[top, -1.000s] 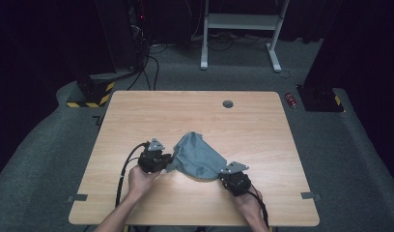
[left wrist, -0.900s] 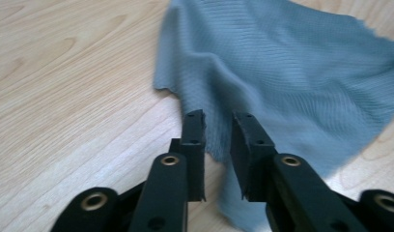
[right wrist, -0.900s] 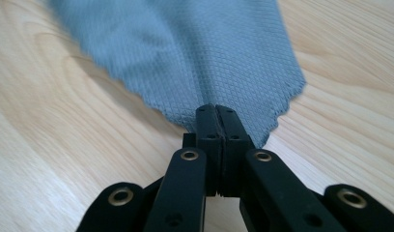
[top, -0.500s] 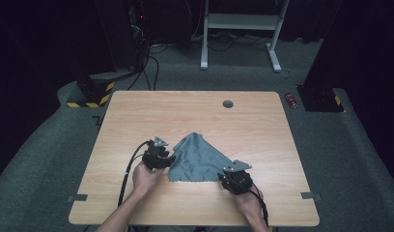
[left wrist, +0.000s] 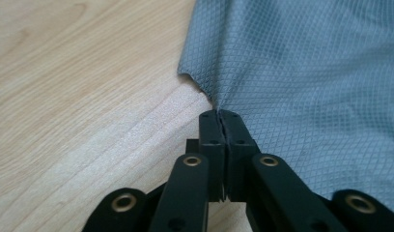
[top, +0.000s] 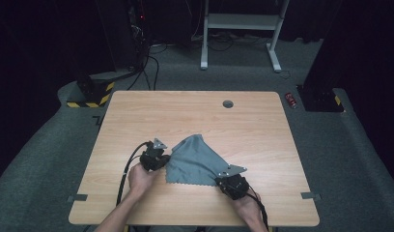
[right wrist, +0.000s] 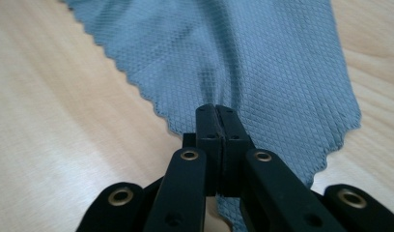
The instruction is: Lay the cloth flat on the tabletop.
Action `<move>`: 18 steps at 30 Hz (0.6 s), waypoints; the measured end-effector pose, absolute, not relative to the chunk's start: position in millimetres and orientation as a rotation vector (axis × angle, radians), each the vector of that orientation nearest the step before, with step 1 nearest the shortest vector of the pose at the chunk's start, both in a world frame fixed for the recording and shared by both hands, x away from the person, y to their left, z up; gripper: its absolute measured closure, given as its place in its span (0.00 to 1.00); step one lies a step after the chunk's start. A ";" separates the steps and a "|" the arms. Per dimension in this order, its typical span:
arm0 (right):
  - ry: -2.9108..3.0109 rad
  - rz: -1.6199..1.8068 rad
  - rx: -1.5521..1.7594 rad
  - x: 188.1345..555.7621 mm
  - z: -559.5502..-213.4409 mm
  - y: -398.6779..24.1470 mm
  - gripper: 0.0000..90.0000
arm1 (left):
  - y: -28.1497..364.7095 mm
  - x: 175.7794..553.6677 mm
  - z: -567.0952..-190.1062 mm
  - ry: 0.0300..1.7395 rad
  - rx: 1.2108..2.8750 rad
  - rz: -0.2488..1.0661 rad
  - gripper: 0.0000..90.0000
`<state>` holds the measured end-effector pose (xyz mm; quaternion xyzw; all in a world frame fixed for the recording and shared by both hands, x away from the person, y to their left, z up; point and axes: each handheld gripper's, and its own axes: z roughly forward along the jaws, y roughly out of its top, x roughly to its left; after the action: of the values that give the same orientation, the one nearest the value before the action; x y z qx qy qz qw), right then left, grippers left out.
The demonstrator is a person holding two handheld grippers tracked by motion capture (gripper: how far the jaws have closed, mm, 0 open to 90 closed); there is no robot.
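Two grippers pinching grey cloth (top: 197, 162)

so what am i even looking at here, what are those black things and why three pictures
A person sits at a wooden table and holds a hand-held two-jaw gripper in each hand; there is no robot arm. The wide picture comes from a camera above the table, with the left gripper on the left and the right gripper on the right. The two close-ups come from cameras riding on each gripper, looking along its black jaws. On the table lies a grey cloth. The jaws of both grippers have just closed, and each pinches the cloth: the left gripper at an edge, the right gripper on the fabric near a corner with a zigzag edge.
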<state>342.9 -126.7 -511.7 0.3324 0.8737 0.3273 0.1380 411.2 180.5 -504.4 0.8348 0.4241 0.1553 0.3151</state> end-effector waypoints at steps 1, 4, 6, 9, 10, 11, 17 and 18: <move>2.515 0.953 0.959 342.1 -511.1 -127.3 0.96 | 180.7 409.1 -503.7 1.117 2.175 0.397 0.88; 2.455 0.994 1.012 348.1 -504.9 -133.0 0.90 | 179.5 402.3 -504.4 1.098 2.144 0.374 0.70; 2.410 1.005 1.062 356.5 -501.0 -137.2 0.84 | 178.3 398.0 -507.6 1.103 2.141 0.385 0.61; 2.362 0.994 1.140 372.5 -498.6 -141.7 0.79 | 179.7 393.3 -514.1 1.132 2.134 0.410 0.54; 2.354 0.996 1.160 378.0 -498.4 -142.3 0.77 | 179.7 393.3 -514.1 1.132 2.134 0.410 0.52; 2.348 1.003 1.175 383.2 -498.1 -142.5 0.76 | 182.7 391.0 -517.8 1.151 2.114 0.440 0.50; 2.341 1.007 1.212 406.7 -494.3 -134.6 0.71 | 186.0 386.7 -524.4 1.149 2.064 0.506 0.42; 2.346 1.009 1.217 409.6 -494.1 -133.0 0.71 | 187.1 385.4 -527.0 1.142 2.042 0.525 0.41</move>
<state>409.6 -133.0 -494.1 0.4249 0.8193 0.3522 0.1555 385.4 187.1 -527.0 0.7933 0.4438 0.2039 0.3634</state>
